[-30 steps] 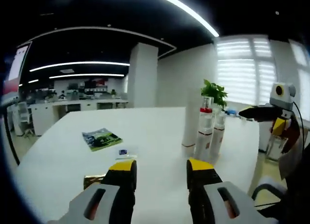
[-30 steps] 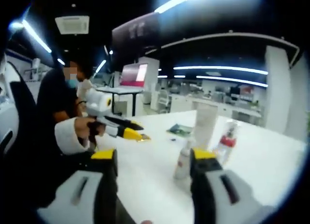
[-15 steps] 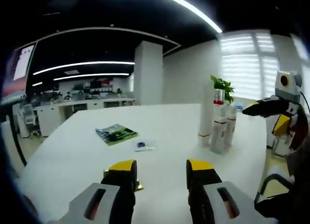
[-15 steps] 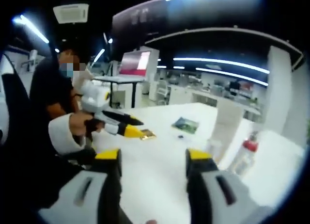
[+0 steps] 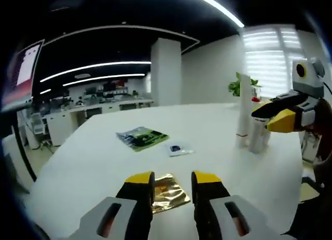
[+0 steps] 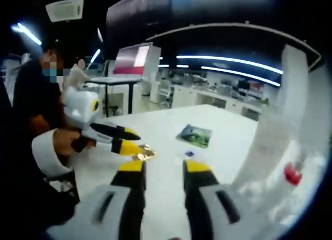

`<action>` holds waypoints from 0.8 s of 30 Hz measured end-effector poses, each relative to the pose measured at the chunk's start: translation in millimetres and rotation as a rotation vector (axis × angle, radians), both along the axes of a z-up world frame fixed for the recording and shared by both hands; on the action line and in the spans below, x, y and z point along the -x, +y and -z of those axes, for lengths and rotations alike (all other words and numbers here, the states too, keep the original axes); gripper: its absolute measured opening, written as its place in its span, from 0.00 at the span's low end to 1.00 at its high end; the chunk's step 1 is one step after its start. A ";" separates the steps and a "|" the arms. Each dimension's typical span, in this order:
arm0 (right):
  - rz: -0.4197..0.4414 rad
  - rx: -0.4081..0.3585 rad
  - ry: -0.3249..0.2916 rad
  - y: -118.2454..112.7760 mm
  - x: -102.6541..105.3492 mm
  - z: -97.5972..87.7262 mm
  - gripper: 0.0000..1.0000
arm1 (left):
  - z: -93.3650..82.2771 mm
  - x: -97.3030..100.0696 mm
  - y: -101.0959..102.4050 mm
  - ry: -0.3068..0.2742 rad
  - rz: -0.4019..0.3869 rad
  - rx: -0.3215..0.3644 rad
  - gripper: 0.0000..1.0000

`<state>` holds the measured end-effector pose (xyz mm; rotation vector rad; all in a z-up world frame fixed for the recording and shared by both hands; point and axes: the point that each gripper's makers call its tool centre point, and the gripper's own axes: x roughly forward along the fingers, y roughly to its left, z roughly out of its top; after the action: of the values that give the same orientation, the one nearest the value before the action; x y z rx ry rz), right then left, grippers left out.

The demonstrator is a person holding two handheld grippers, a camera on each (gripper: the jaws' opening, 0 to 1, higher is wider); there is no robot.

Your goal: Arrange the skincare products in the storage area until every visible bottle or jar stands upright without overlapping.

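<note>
A tall white tube [image 5: 244,109] stands upright on the white table [image 5: 93,162], with smaller white bottles [image 5: 259,137] close beside it. In the right gripper view the tube [image 6: 271,141] is a near blur, with a red-capped bottle [image 6: 293,175] next to it. My left gripper [image 5: 173,176] hovers low over a gold foil sachet [image 5: 168,194], jaws narrowly open on either side of it. My right gripper [image 6: 164,166] is also narrowly open and holds nothing. It reaches in from the right [image 5: 267,118], just short of the bottles. A hand holds the left gripper [image 6: 132,141] at the gold sachet [image 6: 144,152].
A green printed packet [image 5: 141,137] lies flat mid-table, and a small white sachet with a blue mark [image 5: 178,148] lies next to it. A person in dark clothes with a white cuff [image 6: 49,151] sits at the table's edge. Office desks stand behind.
Both grippers' jaws have narrowed. The left gripper has dropped over the gold sachet, which now lies between its tips. The right gripper has moved closer to the tube and bottles.
</note>
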<state>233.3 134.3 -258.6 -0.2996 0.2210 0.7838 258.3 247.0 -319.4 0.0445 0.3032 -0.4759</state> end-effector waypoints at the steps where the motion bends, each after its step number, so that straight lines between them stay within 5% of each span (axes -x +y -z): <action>1: 0.008 0.005 -0.002 2.0 -4.8 2.7 0.18 | 1.4 -1.5 0.2 0.005 0.006 -0.003 0.21; 8: 0.066 0.034 0.040 8.0 -40.5 20.6 0.12 | 8.3 -8.0 -0.4 0.040 0.035 -0.038 0.18; 16: 0.131 0.128 0.076 13.1 -71.4 47.6 0.00 | 15.9 -14.9 -6.4 0.101 0.087 0.012 0.13; 24: 0.156 0.188 0.116 19.6 -102.4 61.0 0.00 | 17.8 -13.7 -3.2 0.131 0.088 0.008 0.01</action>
<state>335.7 153.9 -319.5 -0.4101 0.4238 0.6273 272.0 243.8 -337.2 0.0184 0.4294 -0.5683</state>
